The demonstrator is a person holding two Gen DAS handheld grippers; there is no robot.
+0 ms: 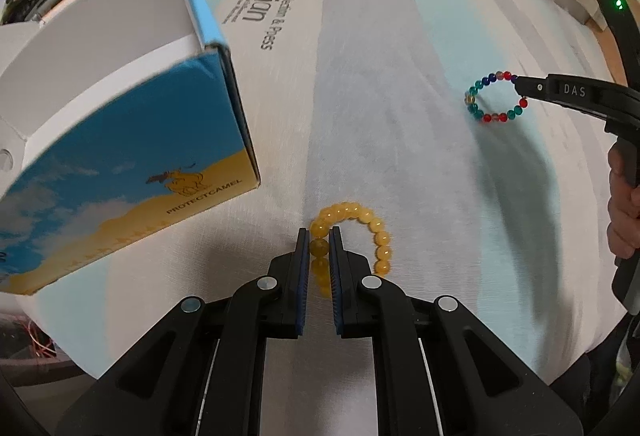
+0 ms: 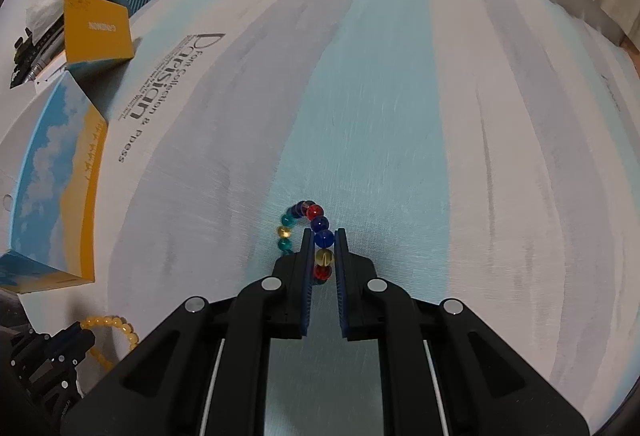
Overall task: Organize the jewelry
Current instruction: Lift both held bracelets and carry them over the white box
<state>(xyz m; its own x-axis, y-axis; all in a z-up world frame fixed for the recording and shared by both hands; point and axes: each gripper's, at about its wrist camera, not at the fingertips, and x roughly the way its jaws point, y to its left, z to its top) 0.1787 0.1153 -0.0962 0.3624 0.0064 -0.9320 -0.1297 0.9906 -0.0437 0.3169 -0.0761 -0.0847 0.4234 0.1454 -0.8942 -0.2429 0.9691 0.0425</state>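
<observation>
Over the striped bed sheet (image 1: 400,155), each hand-held gripper is clamped on a bead bracelet. The left hand-held gripper (image 1: 319,248) pinches one bead of the yellow bracelet (image 1: 372,228), whose loop curls off to the right of the jaws. The right hand-held gripper (image 2: 323,250) grips the multicolour bracelet (image 2: 316,213) along its side, and its loop hangs off to the left. The open box (image 1: 132,139) with the camel print stands at the left, nearest the yellow bracelet.

The step in hand looks like carrying both bracelets to that box. Since each loop hangs from a narrow pinch on round beads, the grip should stay firm and the travel smooth, so no bead rolls out. The yellow one probably goes first, with the jaws released only once the loop is well inside the walls.
</observation>
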